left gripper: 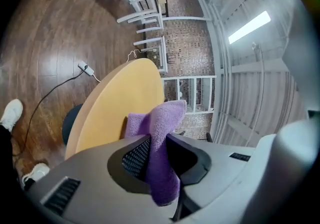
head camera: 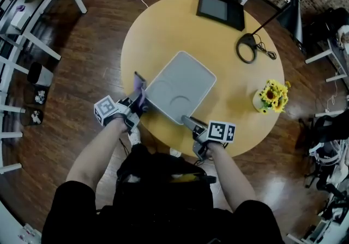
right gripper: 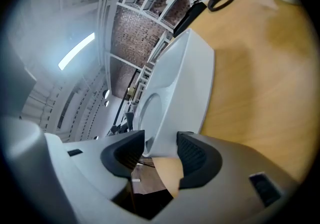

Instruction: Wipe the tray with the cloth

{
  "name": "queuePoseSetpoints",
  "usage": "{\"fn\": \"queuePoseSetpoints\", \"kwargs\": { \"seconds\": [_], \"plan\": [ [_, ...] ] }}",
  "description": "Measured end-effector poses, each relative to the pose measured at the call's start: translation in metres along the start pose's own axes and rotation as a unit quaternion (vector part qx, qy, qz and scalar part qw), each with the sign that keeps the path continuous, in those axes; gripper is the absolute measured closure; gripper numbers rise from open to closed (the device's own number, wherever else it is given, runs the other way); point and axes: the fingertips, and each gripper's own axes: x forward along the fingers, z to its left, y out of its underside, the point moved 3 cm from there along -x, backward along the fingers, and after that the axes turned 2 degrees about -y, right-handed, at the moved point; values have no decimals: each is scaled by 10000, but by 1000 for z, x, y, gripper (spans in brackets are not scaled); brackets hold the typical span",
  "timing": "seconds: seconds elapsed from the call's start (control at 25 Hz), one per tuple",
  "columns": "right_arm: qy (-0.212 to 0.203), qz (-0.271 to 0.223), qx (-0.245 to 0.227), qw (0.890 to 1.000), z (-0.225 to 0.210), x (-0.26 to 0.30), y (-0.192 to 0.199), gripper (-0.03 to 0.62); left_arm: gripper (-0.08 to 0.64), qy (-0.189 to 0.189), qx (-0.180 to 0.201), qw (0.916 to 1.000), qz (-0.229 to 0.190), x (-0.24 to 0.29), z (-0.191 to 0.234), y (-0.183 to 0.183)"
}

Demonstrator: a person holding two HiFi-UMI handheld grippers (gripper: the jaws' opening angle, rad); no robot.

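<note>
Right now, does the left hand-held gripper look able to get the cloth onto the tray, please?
Probably yes. The left hand-held gripper, shut on the purple cloth, sits beside the left corner of the tray with nothing between; its face is bare, and the right hand-held gripper is off at its near corner.

Grey tray (head camera: 182, 84), bunched purple cloth (left gripper: 162, 128) nr corner
</note>
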Motion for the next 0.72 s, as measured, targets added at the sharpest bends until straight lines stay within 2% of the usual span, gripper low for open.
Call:
{"fn": "queuePoseSetpoints", "kwargs": {
  "seconds": [0.16,0.36,0.44,0.56,0.64,0.72],
  "plan": [
    [-32,-11,140,9999,15,31,-5,383,483,91,324,9994,22,33,-12,-39],
    [-127,-118,334,9993,22,45,-12,394,483,101,629,9967,496,50,-15,-60],
    [-367,-178,374,9985,22,40,-14,394,483,103,384,9989,251,44,-10,-52],
    [-880,-284,595,9939,25,23,-14,400,484,304,-370,9981,-385,25,2,-25],
    [-913,-285,478,9943,19,9,-18,400,485,399,-680,9946,-678,15,8,0],
    [-861,-246,288,9956,9,-6,-23,400,485,398,-827,9914,-937,8,13,23]
  ]
}}
